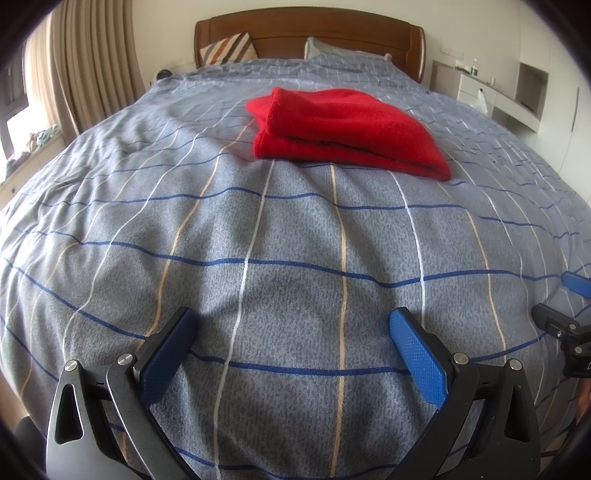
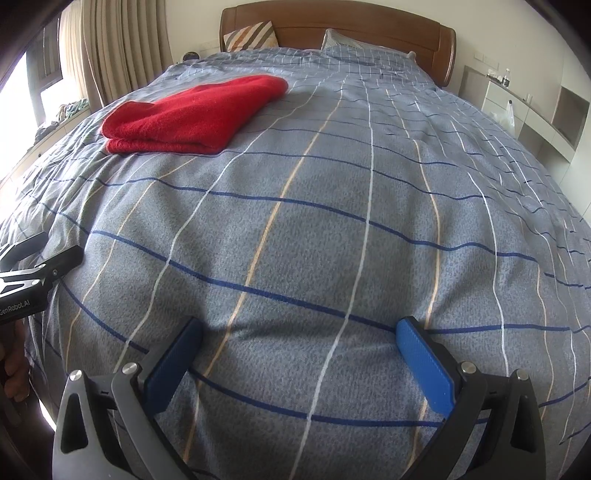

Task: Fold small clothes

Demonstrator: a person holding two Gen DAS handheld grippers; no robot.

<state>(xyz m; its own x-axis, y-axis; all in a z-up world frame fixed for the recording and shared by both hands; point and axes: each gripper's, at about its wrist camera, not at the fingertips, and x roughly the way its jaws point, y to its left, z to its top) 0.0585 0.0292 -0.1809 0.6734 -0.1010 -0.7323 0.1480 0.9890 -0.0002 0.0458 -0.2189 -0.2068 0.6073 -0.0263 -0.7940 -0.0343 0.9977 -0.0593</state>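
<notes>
Red garment [image 1: 343,129] lies folded mid-bed, toward the headboard [image 1: 306,29]. Left tool [image 1: 291,354] and right tool [image 2: 299,358] gape wide, empty, well short of it. Risk: a further grab drags the soft stack apart.

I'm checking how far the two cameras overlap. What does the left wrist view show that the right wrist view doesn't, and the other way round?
Only the left wrist view shows the open left gripper head-on, with the right gripper at its right edge. Only the right wrist view shows the open right gripper head-on, with the left gripper and a hand at its left edge. Both show the folded red garment on the checked bedspread, headboard, pillows, curtains and shelves.
</notes>
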